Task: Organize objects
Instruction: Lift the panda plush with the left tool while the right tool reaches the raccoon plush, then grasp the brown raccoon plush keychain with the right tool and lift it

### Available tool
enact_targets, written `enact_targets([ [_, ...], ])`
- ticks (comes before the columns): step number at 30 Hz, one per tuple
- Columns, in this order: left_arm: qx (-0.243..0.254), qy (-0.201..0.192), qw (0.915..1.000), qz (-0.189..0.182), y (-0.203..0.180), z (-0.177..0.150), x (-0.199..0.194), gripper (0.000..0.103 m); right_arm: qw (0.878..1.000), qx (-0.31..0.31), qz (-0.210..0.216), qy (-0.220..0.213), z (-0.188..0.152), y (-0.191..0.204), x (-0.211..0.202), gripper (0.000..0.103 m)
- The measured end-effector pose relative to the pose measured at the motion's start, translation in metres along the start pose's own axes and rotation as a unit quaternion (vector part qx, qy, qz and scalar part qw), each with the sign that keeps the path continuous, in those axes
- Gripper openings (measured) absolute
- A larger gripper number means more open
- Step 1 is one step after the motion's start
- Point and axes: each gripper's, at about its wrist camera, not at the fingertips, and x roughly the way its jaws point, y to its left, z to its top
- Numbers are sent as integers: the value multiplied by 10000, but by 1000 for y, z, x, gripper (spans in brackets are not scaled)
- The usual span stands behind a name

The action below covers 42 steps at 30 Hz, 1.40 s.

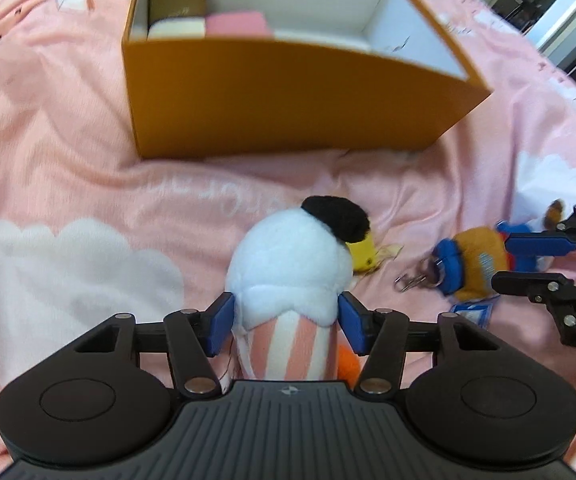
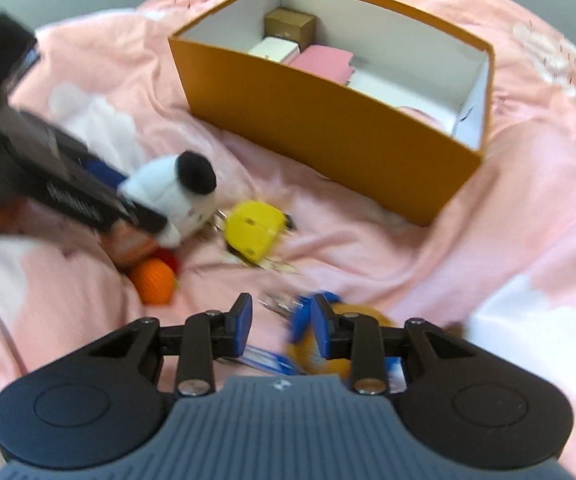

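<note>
A white plush toy point(image 1: 288, 256) with a black ear and a pink-striped body lies on the pink blanket. My left gripper point(image 1: 288, 324) is shut on its striped body, with both blue pads against its sides. The right wrist view shows the same plush point(image 2: 171, 196) under the left gripper's fingers point(image 2: 135, 212). An orange and blue plush keychain point(image 1: 474, 266) lies to the right, at the tips of my right gripper point(image 1: 502, 263). In its own view the right gripper point(image 2: 281, 320) is open, the keychain point(image 2: 328, 356) lies under its right finger, and nothing is pinched between the pads.
An open orange box point(image 2: 328, 128) stands on the blanket beyond the toys and holds a brown box point(image 2: 290, 26), a white box and a pink item. A yellow toy point(image 2: 251, 232) and an orange ball point(image 2: 153, 280) lie beside the white plush. The blanket point(image 1: 67, 160) is rumpled.
</note>
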Motion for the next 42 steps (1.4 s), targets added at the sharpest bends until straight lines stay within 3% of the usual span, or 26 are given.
enact_targets([
  [5, -29, -363, 9990, -278, 0, 7, -10, 63, 9958, -805, -235, 357, 3, -1, -2, 40],
  [10, -286, -605, 9964, -519, 10, 13, -16, 63, 9807, -1642, -334, 1008, -2, 11, 22, 39],
  [13, -416, -611, 9963, -449, 16, 13, -12, 63, 9713, -1952, -543, 1247, -5, 11, 33, 40],
  [17, -613, -364, 9969, -318, 21, 14, -1, 65, 9591, -2355, -560, 1471, -10, 11, 43, 50],
  [23, -161, -600, 9979, 168, 9, 11, -14, 68, 9396, -2888, -841, 1635, -11, 15, 63, 57],
  [27, 64, -711, 9958, 573, 8, 12, -15, 73, 9467, -2647, -703, 1694, -5, 4, 72, 57],
  [31, 53, -774, 9941, 755, 12, 13, -17, 72, 9621, -2140, -555, 1597, 4, -9, 61, 52],
  [37, 11, -831, 9940, 712, 15, 14, -19, 69, 9870, -1065, -268, 1174, 20, -22, 41, 49],
  [42, 14, -855, 9942, 646, 15, 14, -18, 67, 9982, -66, 145, 575, 36, -32, 29, 49],
])
